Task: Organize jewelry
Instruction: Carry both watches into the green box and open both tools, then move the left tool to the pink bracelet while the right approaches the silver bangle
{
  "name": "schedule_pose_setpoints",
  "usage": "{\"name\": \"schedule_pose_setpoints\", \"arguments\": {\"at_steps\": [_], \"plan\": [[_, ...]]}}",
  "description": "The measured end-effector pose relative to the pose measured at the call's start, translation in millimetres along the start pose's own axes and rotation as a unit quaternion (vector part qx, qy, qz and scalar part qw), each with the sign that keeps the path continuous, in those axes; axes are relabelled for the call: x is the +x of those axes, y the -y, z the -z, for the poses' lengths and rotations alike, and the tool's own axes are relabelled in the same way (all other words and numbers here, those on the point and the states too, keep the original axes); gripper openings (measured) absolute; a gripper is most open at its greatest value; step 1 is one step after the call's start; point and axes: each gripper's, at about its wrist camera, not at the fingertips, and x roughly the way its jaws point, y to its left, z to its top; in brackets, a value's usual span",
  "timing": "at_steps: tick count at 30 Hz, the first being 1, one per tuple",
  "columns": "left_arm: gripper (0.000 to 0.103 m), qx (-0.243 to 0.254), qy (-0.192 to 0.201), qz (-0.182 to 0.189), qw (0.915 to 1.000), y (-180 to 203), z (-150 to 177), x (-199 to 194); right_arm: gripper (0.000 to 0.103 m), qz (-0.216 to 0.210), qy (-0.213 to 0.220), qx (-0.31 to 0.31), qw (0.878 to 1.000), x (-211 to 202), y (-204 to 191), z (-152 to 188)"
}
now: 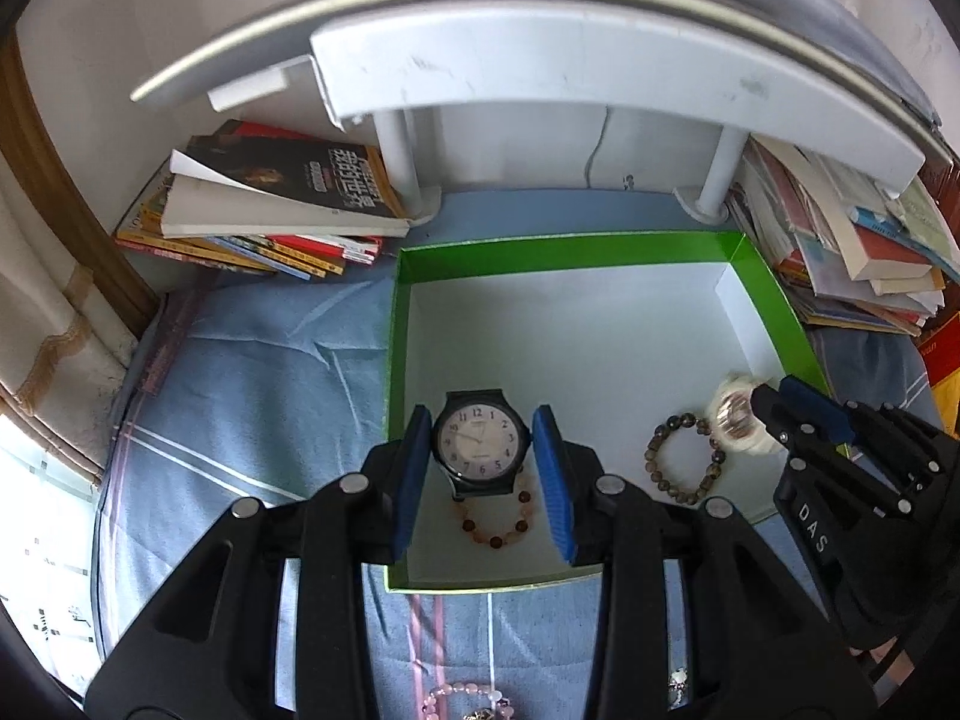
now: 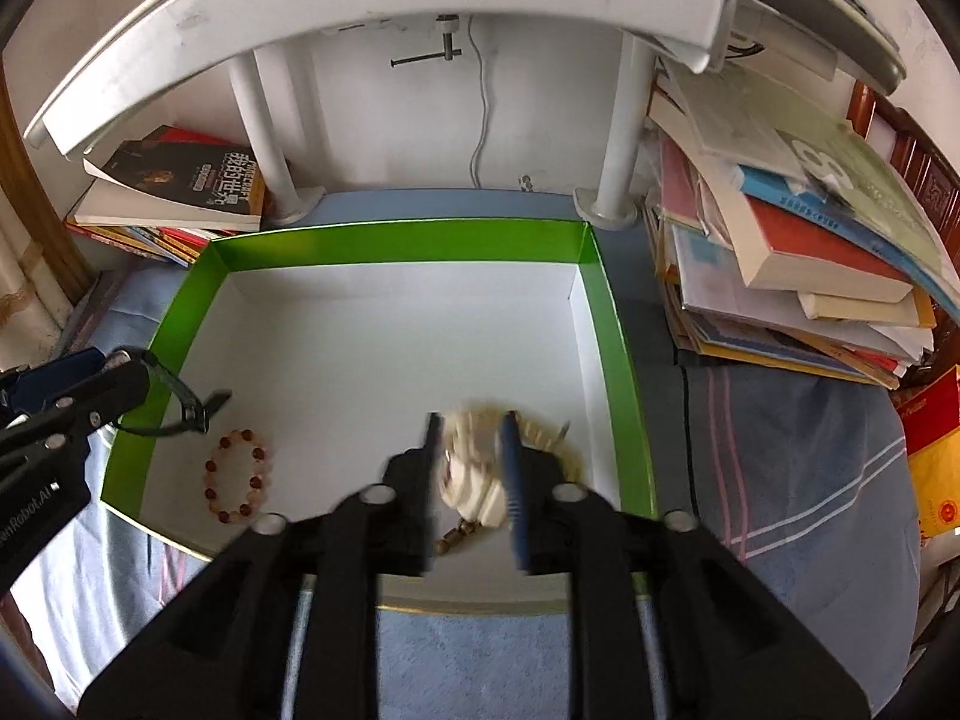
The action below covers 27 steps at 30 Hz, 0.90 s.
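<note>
Two tools reach down into a green box (image 1: 558, 249) with a white floor. In the left wrist view, most of that floor is bare toward the far wall. The left tool (image 1: 480, 444) grips a black watch (image 1: 477, 438) at its case, above a red bead bracelet (image 1: 498, 519). A brown bead bracelet (image 1: 684, 459) lies nearby. In the right wrist view, the right tool (image 2: 471, 456) tilts down near the box's right wall, its pads around a blurry cream watch (image 2: 471, 468); I cannot tell if they press it.

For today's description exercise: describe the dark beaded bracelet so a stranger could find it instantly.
Find the green-walled, white-floored box. Near its front right corner lies the dark brown-grey beaded bracelet, beside a white watch. The other bracelet inside, reddish amber beads, is lighter.
</note>
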Motion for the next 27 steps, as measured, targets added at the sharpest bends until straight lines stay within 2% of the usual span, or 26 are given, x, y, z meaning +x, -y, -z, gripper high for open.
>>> {"name": "schedule_pose_setpoints", "arguments": {"at_steps": [1,2,11,15,20,27], "plan": [[0.036,0.000,-0.003,-0.002,1.0000,0.6,0.3,1.5,0.046,-0.001,0.002,0.000,1.000,-1.3,0.0,-0.5],[0.038,0.000,-0.003,-0.005,1.0000,0.8,0.5,1.3,0.051,0.001,0.009,0.000,1.000,-4.7,-0.4,-0.8],[0.072,-0.005,0.024,-0.003,0.9997,-3.3,7.8,-27.9,0.052,0.001,0.025,-0.002,1.000,-36.0,-0.3,1.5],[0.076,-0.009,0.024,-0.002,0.9997,-12.0,26.4,-44.1,0.052,-0.004,0.026,-0.004,1.000,-55.2,-2.4,13.4],[0.076,-0.011,0.001,-0.008,0.9999,-28.5,64.6,-55.2,0.052,-0.006,0.010,0.000,1.000,-70.1,-4.5,40.2],[0.078,-0.015,-0.041,-0.007,0.9990,-44.4,119.8,-53.0,0.053,0.004,-0.032,0.004,0.999,-73.7,0.9,96.5]]}}
